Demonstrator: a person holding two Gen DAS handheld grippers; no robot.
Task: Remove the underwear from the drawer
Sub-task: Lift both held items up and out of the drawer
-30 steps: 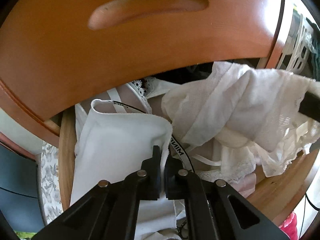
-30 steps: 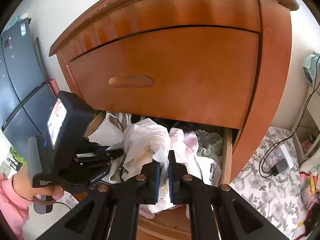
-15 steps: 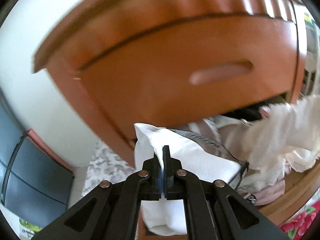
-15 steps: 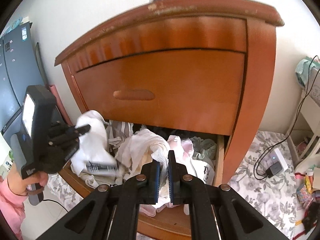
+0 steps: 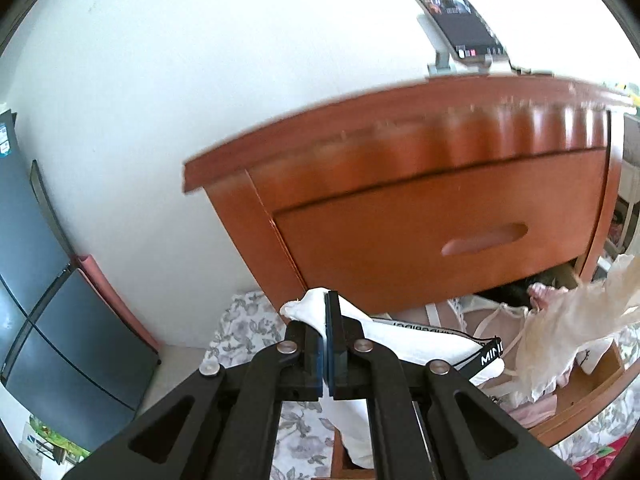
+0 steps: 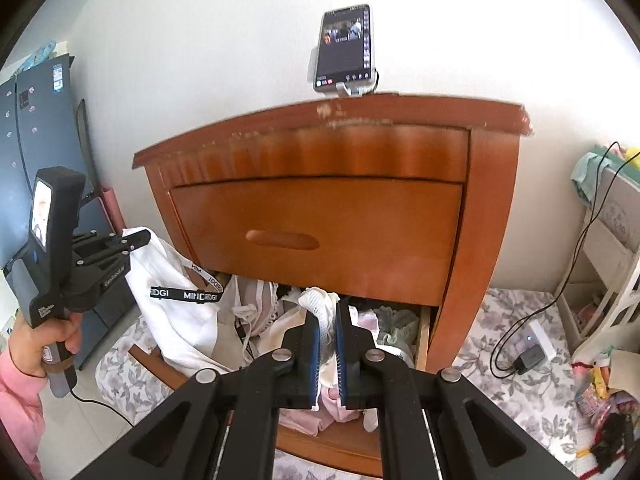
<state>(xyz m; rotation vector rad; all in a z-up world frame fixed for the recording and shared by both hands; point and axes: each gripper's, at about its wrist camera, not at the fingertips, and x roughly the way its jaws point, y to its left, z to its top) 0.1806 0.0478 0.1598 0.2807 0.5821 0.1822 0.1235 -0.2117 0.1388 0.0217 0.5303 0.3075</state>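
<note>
The bottom drawer (image 6: 332, 446) of a brown wooden dresser (image 6: 320, 216) stands pulled out, full of pale underwear. My left gripper (image 5: 327, 306) is shut on a white garment with a black lettered waistband (image 5: 424, 344). In the right wrist view that left gripper (image 6: 138, 238) holds the white garment (image 6: 172, 316) up at the drawer's left corner, its lower part hanging over the rim. My right gripper (image 6: 328, 314) is shut on a cream mesh garment (image 6: 316, 300) above the drawer's middle. The same cream garment (image 5: 560, 328) shows at the right of the left wrist view.
A phone on a stand (image 6: 346, 50) sits on the dresser top. A dark fridge (image 6: 36, 128) stands at the left. A charger with cable (image 6: 528, 356) lies on the floral floor mat, by white furniture (image 6: 612, 240). A hand in a pink sleeve (image 6: 24, 360) grips the left tool.
Both grippers have risen and drawn back from the drawer. The left one lifted the white garment up and leftward out of the pile. The right one raised the cream garment a little.
</note>
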